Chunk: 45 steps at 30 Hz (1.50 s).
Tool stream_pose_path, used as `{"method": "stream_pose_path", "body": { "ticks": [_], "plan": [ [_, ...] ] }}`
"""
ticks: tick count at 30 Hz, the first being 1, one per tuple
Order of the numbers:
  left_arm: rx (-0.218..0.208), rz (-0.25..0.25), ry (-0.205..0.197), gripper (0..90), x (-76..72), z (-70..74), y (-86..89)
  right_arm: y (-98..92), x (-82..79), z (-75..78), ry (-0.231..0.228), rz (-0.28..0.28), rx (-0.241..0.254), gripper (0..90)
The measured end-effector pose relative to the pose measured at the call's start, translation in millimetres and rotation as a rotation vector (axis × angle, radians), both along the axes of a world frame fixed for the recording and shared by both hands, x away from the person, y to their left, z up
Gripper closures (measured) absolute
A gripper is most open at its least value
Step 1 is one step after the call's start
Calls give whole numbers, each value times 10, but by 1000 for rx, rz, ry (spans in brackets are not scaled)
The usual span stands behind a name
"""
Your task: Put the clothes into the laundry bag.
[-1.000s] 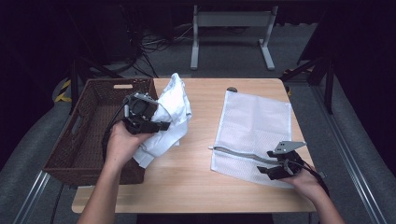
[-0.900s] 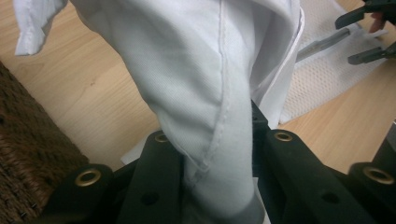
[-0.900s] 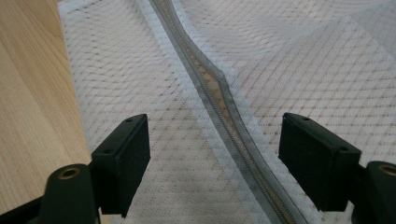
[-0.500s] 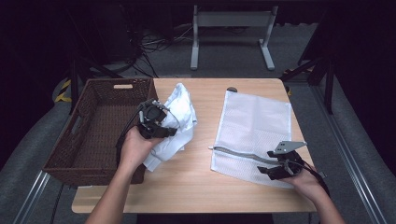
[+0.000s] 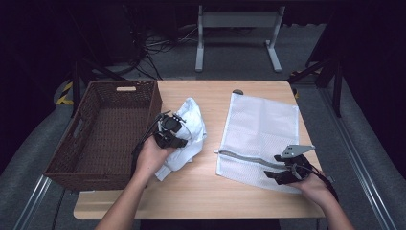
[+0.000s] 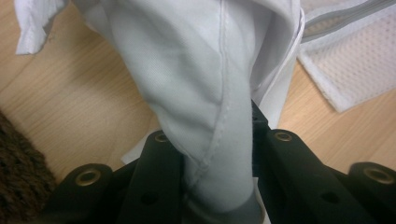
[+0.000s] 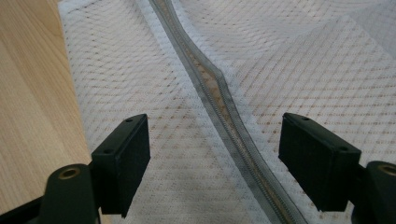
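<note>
A crumpled white cloth (image 5: 190, 129) lies on the wooden table (image 5: 206, 196), just right of the basket. My left gripper (image 5: 178, 135) is shut on a thick fold of it; in the left gripper view the cloth (image 6: 205, 93) rises from between the black pads (image 6: 161, 154). At the right, a white mesh bag (image 5: 262, 127) lies flat with its grey zipper (image 5: 239, 158) partly undone. My right gripper (image 5: 275, 175) rests low over the bag's near corner. It stands open in the right gripper view (image 7: 215, 149), with the zipper (image 7: 217, 93) running between the jaws, untouched.
A dark brown wicker basket (image 5: 88, 108) stands at the table's left edge, close to my left hand. A small dark knob (image 5: 237, 91) sits at the table's far edge. Metal frame legs (image 5: 273, 48) stand on the floor beyond.
My left gripper has carried the cloth rightward and down, from the basket's rim to the table beside it. The right gripper and mesh bag have stayed put.
</note>
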State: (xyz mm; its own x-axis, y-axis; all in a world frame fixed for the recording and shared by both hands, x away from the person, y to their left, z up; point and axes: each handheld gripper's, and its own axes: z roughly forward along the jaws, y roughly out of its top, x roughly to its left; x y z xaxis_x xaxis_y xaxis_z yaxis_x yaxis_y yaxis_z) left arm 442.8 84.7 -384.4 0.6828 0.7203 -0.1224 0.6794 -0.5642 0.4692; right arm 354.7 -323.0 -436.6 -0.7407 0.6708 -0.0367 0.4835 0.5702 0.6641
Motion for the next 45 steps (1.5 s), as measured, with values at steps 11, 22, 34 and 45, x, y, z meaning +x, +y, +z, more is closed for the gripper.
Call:
{"method": "stream_pose_path", "body": {
  "ticks": [11,22,34,45],
  "plan": [
    [55,-21,37,751,40,-297,-197,-2,-4,5,-1,1,3,253],
    [81,-13,40,529,59,-417,-184,-6,-4,7,-3,2,3,253],
    [7,-19,-37,411,-86,-40,-96,-12,-8,16,-6,-1,7,253],
    [-35,-22,-108,403,-146,177,-108,-58,-42,23,-9,-18,13,252]
  ]
}}
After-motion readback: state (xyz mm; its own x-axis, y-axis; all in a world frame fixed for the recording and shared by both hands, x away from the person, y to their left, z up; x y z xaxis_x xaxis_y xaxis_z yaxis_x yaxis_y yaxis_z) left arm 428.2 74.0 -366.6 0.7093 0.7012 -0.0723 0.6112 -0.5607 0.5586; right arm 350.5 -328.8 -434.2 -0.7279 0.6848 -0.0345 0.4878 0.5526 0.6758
